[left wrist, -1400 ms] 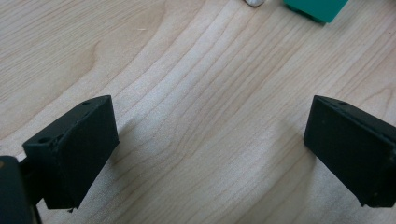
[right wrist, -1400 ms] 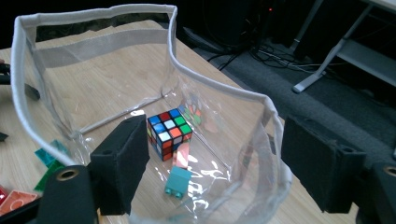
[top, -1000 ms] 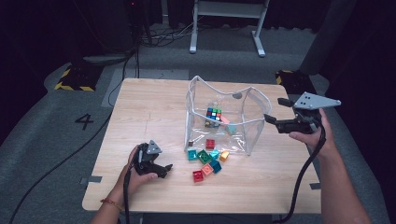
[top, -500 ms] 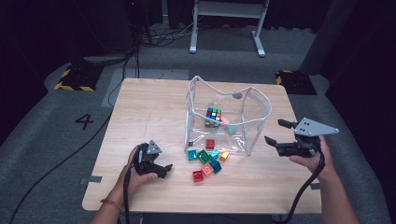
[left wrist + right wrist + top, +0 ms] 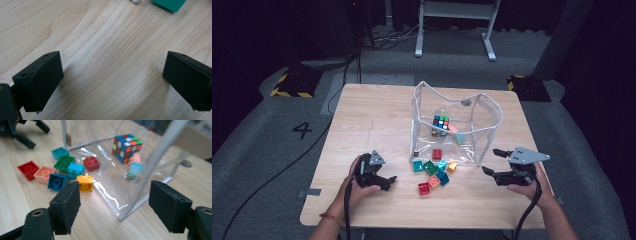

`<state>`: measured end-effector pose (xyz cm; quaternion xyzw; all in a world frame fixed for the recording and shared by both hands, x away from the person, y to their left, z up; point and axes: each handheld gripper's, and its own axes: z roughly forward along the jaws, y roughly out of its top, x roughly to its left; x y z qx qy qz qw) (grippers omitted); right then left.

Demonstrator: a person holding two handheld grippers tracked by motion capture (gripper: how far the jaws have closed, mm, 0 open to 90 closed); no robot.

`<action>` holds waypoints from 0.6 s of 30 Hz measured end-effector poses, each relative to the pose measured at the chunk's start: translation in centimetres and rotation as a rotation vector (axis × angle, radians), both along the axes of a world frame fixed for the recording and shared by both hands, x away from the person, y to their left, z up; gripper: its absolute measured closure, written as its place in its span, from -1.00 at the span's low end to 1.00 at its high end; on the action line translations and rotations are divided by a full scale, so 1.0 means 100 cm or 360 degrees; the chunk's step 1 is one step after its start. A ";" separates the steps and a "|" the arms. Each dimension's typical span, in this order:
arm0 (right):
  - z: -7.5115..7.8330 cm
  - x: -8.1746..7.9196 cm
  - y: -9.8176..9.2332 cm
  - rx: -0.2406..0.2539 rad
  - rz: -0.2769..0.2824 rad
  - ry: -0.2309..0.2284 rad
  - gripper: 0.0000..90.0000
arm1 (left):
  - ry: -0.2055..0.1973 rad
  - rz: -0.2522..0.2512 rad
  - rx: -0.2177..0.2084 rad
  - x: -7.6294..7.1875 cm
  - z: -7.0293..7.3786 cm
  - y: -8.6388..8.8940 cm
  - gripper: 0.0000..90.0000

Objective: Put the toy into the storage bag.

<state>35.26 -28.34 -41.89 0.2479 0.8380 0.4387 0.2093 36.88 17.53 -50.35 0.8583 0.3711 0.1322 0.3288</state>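
While the clear bag (image 5: 455, 131) stands between them, the gaping, empty right gripper (image 5: 493, 162) sits just beside its near corner, and its jaws have just been closing a little, nearer than the left gripper (image 5: 387, 183), also open and empty.

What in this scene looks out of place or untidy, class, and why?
The toy bricks lie scattered on the table beside the clear bag, while the puzzle cube and a couple of small pieces already sit inside. The bag's sides sag unevenly. Nothing looks broken.
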 end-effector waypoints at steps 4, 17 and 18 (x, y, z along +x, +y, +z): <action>-0.018 0.001 0.014 -0.0045 0.0095 0.0068 -0.29 | 0.0001 0.0000 -0.0002 0.000 0.000 0.000 -0.93; -0.054 0.024 0.069 -0.0170 0.0173 0.0136 -0.02 | 0.0001 0.0001 -0.0002 0.000 0.000 0.000 -0.93; -0.055 0.027 0.072 -0.0147 0.0183 0.0160 -0.02 | 0.0001 0.0001 -0.0002 0.000 0.000 0.000 -0.93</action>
